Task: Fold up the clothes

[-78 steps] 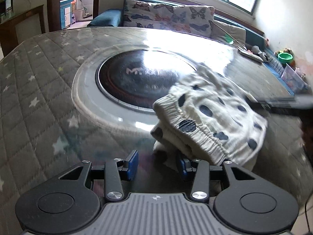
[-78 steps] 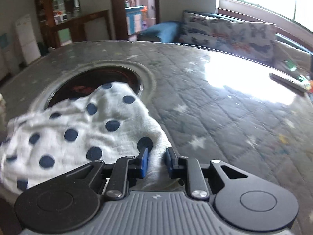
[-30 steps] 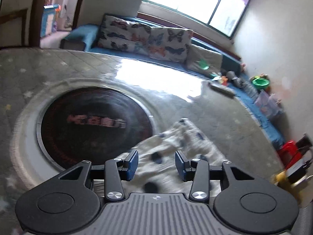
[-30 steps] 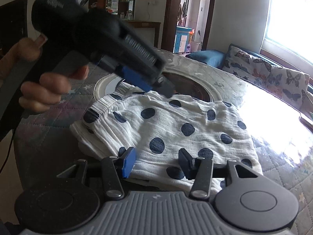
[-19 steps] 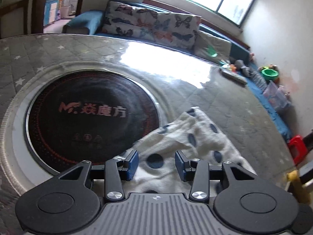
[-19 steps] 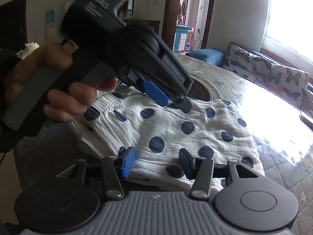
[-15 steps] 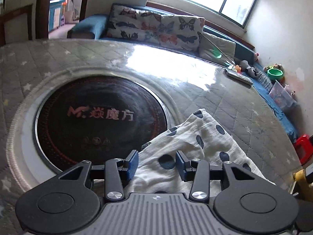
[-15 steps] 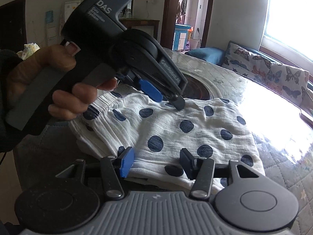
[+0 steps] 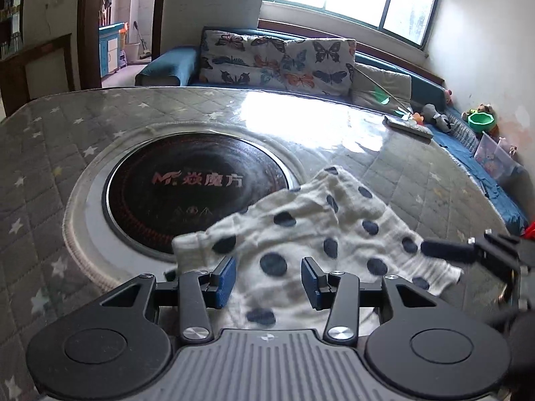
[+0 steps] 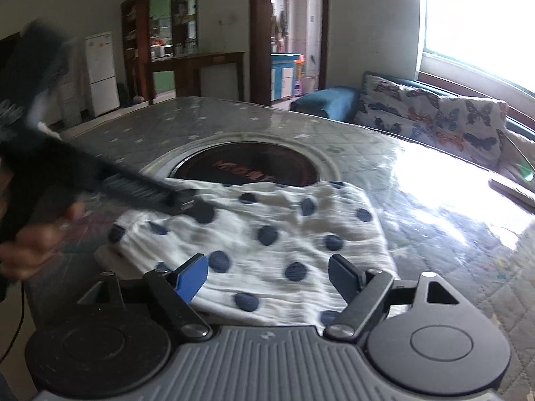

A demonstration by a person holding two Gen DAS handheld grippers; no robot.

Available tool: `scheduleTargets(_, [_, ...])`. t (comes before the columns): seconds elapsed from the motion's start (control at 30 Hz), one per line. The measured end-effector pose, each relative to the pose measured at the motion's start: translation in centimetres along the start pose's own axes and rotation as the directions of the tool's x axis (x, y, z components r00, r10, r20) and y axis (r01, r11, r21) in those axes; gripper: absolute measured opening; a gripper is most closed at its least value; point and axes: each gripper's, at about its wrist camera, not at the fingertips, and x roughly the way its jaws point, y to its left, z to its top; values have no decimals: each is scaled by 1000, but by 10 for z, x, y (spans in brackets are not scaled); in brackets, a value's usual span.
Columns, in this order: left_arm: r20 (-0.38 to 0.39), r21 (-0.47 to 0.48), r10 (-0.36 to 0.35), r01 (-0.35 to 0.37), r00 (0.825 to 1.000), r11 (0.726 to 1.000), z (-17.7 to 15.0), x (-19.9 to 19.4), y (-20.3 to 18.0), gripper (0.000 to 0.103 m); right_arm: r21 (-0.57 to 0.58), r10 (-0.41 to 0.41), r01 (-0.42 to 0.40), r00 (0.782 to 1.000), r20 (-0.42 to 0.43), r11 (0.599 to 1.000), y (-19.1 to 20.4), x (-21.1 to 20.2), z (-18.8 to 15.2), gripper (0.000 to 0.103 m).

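Observation:
A folded white garment with navy dots (image 9: 321,237) lies on the glass-topped table, its far edge over the dark round hotplate (image 9: 187,187). It also shows in the right wrist view (image 10: 277,234). My left gripper (image 9: 267,279) is open just above the garment's near edge. It shows blurred in the right wrist view (image 10: 187,202), low over the garment's left part. My right gripper (image 10: 267,277) is open wide over the garment's near edge. One of its fingers (image 9: 444,250) reaches in at the garment's right side.
The quilted star-pattern table (image 9: 50,153) spreads left and behind. A remote (image 9: 406,127) lies at the table's far right edge. A sofa with butterfly cushions (image 9: 277,63) stands behind. A fridge (image 10: 100,73) and a doorway are further back.
The left gripper has come down low over the garment. The right gripper has opened wider and shifted its view to the right. The garment stays folded on the table.

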Motion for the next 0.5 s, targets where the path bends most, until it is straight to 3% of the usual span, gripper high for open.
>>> scheduleTargets(0.2, [-9,10,17,-17,1000,1000,-13,2,-1,48,118,-13,16,999,-32,993,-27,9,-6,81])
scheduleTargets(0.5, [2,33,28,-28,1000,999,-18,1,-5,50,103,-36,44,996,-80,994,-32,17,-17,81])
